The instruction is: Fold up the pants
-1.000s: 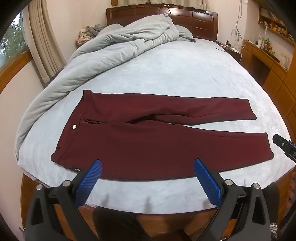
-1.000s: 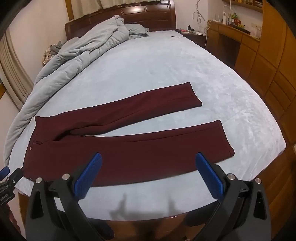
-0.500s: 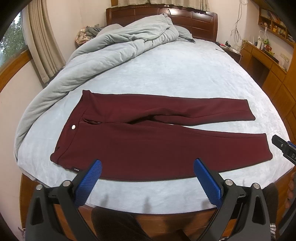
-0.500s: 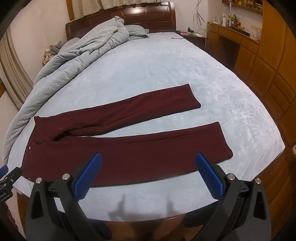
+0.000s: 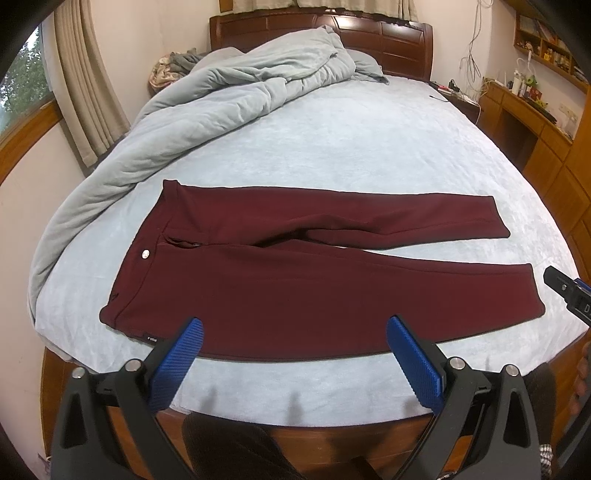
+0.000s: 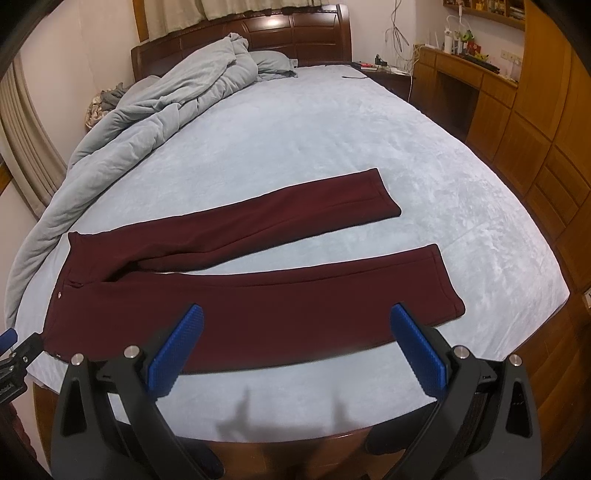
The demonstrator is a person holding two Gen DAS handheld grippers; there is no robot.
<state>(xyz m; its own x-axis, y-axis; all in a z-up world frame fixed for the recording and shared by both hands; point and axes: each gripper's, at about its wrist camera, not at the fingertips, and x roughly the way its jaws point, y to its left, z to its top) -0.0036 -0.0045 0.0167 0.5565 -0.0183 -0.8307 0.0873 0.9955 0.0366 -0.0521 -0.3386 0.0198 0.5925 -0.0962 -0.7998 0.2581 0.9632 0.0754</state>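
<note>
The pants lie flat on the bed, close to its near edge, waistband to your left and both legs running right. The legs fan apart toward the cuffs, with a wedge of sheet showing between them. The near leg runs along the bed edge; the far leg angles away from it. The fly looks partly undone beside the waist button.

Expect a soft, fairly thick knit fabric: light, limp, not fragile, and likely to drag on the plush sheet rather than slide. A pinch in mid-panel will probably sag and bunch. Judge the firmer holds to be the waistband corner and the near cuff, where seams stiffen the cloth.

The left gripper hovers over the near edge with its blue pads spread wide, pinching nothing. The right gripper does the same, likewise spread and empty. Each gripper's tip shows at the margin of the other's view.

A crumpled grey duvet is heaped along the left side toward the headboard, well apart from the pants.

Compared with the earlier frames, almost nothing differs: the pants lie unchanged, both grippers remain spread, and the views shift only slightly.
</note>
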